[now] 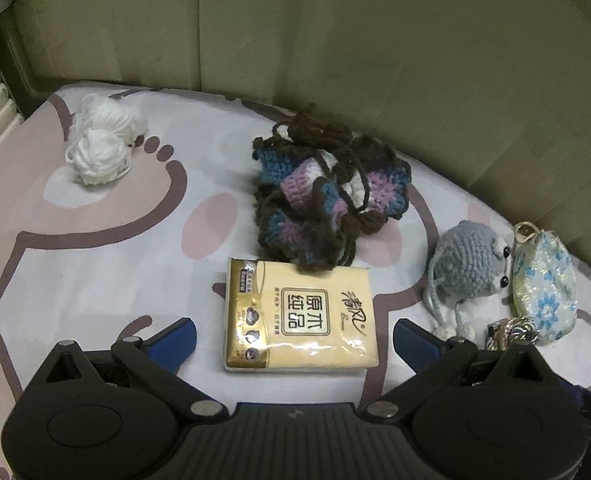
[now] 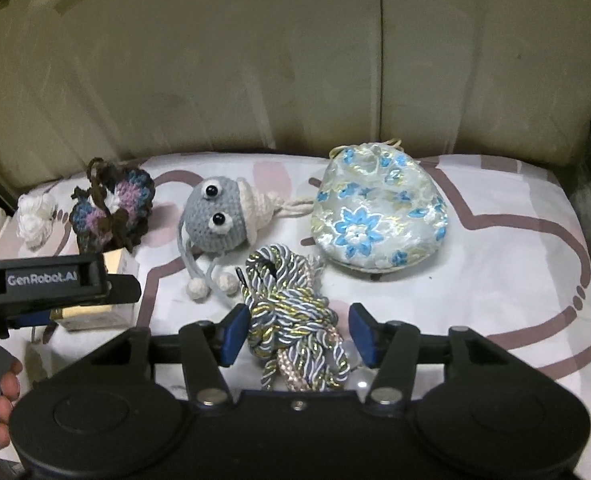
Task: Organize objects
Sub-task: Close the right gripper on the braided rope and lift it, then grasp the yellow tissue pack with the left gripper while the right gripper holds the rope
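My right gripper (image 2: 299,334) hangs over the twisted cord bundle (image 2: 295,320), which lies on the printed sheet (image 2: 495,280) in front of the brocade pouch (image 2: 379,216) and just beside the grey crochet toy (image 2: 215,216). The blue pads stand apart on both sides of the cord; the left pad looks very near to the strands, maybe touching, but the right pad has a clear gap, so I am not pressing on it.

This cord is soft and light, and the shiny threads will probably be slippery. The loops can slide out or unwind if I pinch only one strand. I think the best place is across the thick knotted middle, where many turns lie together, and not the loose end with the dark tip.

My left gripper (image 1: 295,336) has its fingers wide apart around the tissue pack (image 1: 295,316), not touching it. The pack lies flat on the sheet, its far edge under the brown fringe of the crochet piece (image 1: 327,192). It is light and a little squashy, with smooth plastic wrapping, so I would take it by the two long sides with moderate pressure; the fringe on top may drag along.

The white yarn balls (image 1: 103,144) lie well apart, at the far left corner.
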A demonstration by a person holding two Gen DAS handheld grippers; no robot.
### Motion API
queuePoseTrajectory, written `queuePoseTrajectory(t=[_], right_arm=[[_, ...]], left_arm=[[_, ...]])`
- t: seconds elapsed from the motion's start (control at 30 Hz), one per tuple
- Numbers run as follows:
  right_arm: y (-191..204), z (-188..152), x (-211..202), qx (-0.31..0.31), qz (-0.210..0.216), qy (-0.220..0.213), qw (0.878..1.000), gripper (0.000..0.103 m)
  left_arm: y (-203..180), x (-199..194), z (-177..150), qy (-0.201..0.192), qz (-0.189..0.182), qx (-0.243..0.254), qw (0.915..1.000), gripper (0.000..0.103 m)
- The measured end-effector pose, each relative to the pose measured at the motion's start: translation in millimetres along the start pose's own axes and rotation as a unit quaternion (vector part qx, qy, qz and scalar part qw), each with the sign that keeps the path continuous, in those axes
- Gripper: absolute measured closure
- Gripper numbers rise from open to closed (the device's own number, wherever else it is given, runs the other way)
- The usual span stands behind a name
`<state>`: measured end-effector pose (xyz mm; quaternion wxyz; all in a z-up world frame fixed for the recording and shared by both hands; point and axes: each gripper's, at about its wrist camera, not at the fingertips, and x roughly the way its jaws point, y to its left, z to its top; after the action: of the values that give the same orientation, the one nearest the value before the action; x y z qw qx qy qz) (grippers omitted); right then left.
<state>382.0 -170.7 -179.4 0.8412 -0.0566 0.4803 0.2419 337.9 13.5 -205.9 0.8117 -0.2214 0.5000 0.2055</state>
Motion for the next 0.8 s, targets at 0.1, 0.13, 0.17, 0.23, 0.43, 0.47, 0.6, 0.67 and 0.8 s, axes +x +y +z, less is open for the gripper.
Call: queuePoseTrajectory(t=[0.1,0.13,0.17,0.23,0.43,0.47,0.6,0.67,0.8], right_arm=[[1,1,0,-0.002,-0.004,0.004,1.0,0.049],[2,0,0,-0.002,-0.008,0.005,1.0,0.049],[2,0,1,-0.001,-0.012,0.006,1.0,0.05],[3,1,0,0.0,-0.015,0.008,1.0,0.056],[10,-1,-1,-0.023,-0.029,0.017,0.999,0.057],[10,-1,-2,-0.021,-0.03,0.018,0.999,0.057],[5,-1,-7,0.002,-0.028,0.019,0.999,0.057],[4,-1,-10,0.009,-0.031,0.018,0.999,0.057],[1,3,-25,0.025,-0.032,0.008,0.999,0.057]], left_arm=[[-4,2,-4,-0.007,0.021,0.011,0.9997,0.0],[-4,2,-4,-0.011,0.029,0.01,0.9995,0.001],[-2,1,-4,-0.016,0.038,0.004,0.9992,0.003],[0,0,-6,-0.028,0.05,0.002,0.9984,0.01],[1,-6,-6,-0.039,0.056,0.021,0.9975,0.028],[2,-10,-8,-0.038,0.052,0.022,0.9976,0.029],[4,-16,-7,-0.032,0.037,0.022,0.9986,0.029],[4,-21,-6,-0.037,0.03,0.027,0.9985,0.029],[0,-41,-2,-0.054,0.018,0.042,0.9975,0.029]])
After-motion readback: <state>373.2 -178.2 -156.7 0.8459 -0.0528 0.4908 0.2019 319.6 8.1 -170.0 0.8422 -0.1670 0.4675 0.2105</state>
